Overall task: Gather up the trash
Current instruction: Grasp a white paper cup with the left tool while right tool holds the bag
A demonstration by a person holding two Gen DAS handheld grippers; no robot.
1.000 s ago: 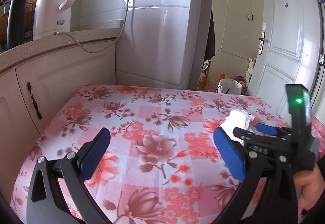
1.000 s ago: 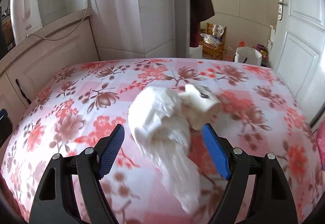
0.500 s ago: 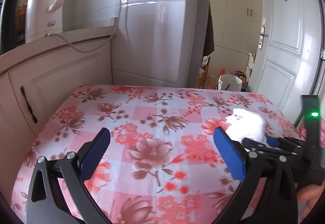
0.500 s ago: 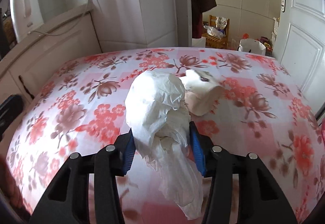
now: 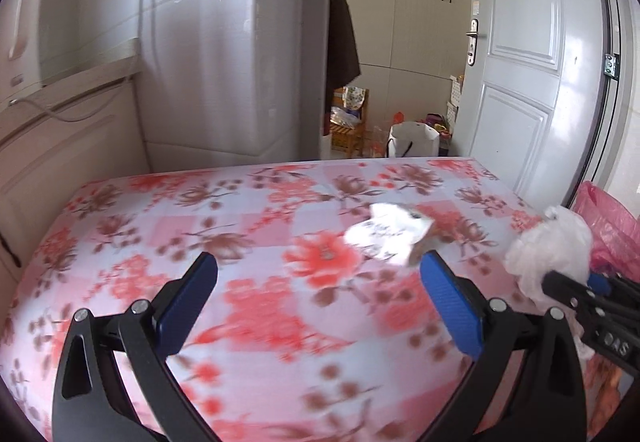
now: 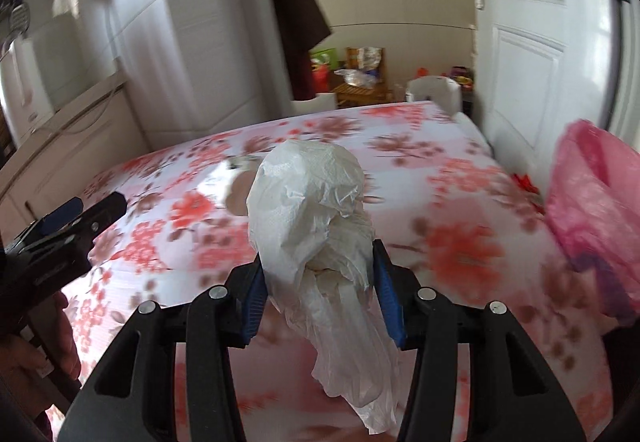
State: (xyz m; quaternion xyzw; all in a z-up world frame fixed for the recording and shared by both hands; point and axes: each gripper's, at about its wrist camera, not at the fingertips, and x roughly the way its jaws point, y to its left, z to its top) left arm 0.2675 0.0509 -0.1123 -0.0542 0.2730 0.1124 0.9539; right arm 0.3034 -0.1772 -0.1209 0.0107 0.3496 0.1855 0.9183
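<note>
My right gripper [image 6: 318, 294] is shut on a crumpled white plastic bag [image 6: 310, 201], lifted above the floral tablecloth [image 6: 460, 201]. The same bag [image 5: 550, 246] and the right gripper [image 5: 580, 292] show at the right edge of the left wrist view. A second piece of trash, a crumpled white wrapper [image 5: 386, 234], lies on the cloth just beyond my left gripper's right finger. That wrapper [image 6: 230, 185] is partly hidden behind the bag in the right wrist view. My left gripper [image 5: 320, 298] hangs open over the table with nothing between its pads; it also appears as the left gripper [image 6: 72, 222] at the left of the right wrist view.
A pink plastic bag [image 6: 596, 209] hangs at the table's right side, also seen as the pink bag [image 5: 608, 226]. A fridge [image 5: 232, 53] and a counter [image 5: 68, 97] stand behind the table. A white door [image 5: 532, 53] is at right, with a chair and bags on the floor beyond.
The right gripper closed on the white bag and carried it rightward toward the pink bag. Both views swung right; the left gripper stayed open and the wrapper stayed on the cloth.
</note>
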